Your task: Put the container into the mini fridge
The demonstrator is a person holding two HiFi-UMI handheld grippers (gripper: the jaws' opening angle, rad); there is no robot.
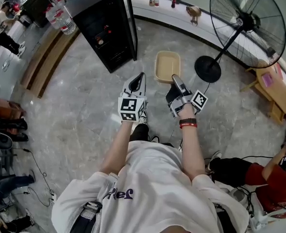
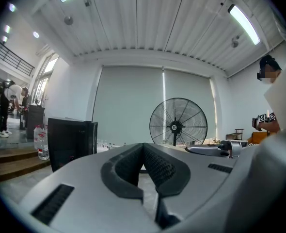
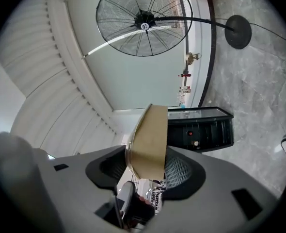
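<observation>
My right gripper (image 1: 175, 76) is shut on the near rim of a tan, shallow rectangular container (image 1: 167, 66), held out over the floor. In the right gripper view the container (image 3: 150, 140) stands edge-on between the pads, which press on it. The black mini fridge (image 1: 106, 25) stands ahead to the left with its glass door (image 1: 129, 18) swung open; it also shows in the right gripper view (image 3: 201, 127) and the left gripper view (image 2: 70, 140). Beside the right one, my left gripper (image 1: 142, 75) points forward, its jaws (image 2: 143, 152) shut on nothing.
A big pedestal fan (image 1: 247, 23) with a round base (image 1: 207, 68) stands to the right of the container. Water bottles (image 1: 60, 18) sit on a wooden step (image 1: 46, 57) left of the fridge. A wooden table (image 1: 274, 89) and a seated person (image 1: 269, 178) are at the right.
</observation>
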